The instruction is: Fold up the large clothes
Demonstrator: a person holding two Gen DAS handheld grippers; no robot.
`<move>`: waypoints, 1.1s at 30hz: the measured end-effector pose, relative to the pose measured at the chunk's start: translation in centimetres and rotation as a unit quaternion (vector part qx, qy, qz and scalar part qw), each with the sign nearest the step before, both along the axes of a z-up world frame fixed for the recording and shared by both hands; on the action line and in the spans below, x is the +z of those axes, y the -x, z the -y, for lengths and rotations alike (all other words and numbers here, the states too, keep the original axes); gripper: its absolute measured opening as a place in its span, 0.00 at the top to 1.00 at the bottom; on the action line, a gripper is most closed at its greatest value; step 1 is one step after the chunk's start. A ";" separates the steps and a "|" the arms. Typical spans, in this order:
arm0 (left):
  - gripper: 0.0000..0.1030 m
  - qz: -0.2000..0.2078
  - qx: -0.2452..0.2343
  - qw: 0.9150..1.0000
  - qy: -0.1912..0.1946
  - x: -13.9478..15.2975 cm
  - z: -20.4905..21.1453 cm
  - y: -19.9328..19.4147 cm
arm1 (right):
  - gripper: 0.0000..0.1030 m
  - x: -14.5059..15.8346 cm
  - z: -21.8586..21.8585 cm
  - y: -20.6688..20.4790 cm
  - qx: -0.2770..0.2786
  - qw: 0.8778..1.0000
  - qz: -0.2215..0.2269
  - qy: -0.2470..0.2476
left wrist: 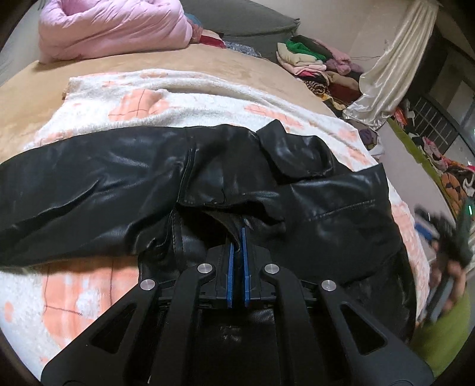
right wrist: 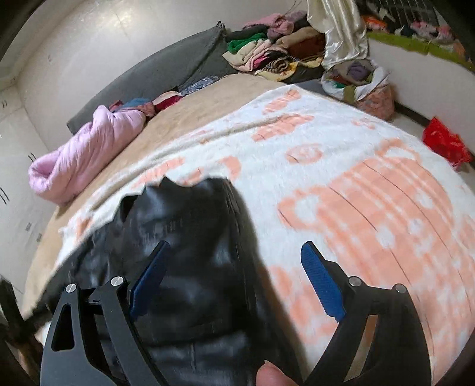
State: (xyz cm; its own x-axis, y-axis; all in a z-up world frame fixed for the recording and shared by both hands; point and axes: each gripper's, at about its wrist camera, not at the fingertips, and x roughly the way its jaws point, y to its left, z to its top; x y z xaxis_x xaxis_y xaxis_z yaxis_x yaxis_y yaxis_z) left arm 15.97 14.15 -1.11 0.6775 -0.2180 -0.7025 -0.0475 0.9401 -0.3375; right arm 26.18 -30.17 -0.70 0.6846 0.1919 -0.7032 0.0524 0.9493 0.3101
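A black leather jacket is spread across a white blanket with peach patches, which lies over the tan cover of a bed. In the left wrist view the jacket is seen stretched from the left edge of the blanket almost to its right edge, with the collar turned up toward the far side.

The left gripper is clenched — its blue pads are pressed together on a fold of the jacket's leather at the near edge of the garment.

The right gripper is released, its jaws held wide apart; one blue pad is seen over the jacket and the other over the bare blanket, with nothing gripped between them. A fingertip is visible at the bottom of that view.

A rolled pink quilt is set at the far left corner of the bed, and a heap of mixed clothes is piled beyond the far right corner.
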 end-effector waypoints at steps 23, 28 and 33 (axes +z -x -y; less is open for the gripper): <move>1.00 0.001 -0.011 1.000 -0.022 -2.6 0.6 -1.3 | 0.93 -6.3 1.7 -11.7 -0.010 0.997 -0.077 0.006; 0.98 -0.020 -0.013 1.000 -0.001 -3.5 -0.1 -1.5 | 0.68 -5.1 1.7 -11.0 -0.013 0.997 -0.070 0.034; 0.92 -0.013 -0.009 1.000 -0.004 -3.0 -0.4 -0.9 | 0.54 -0.8 -0.1 -7.3 0.015 0.998 0.005 0.056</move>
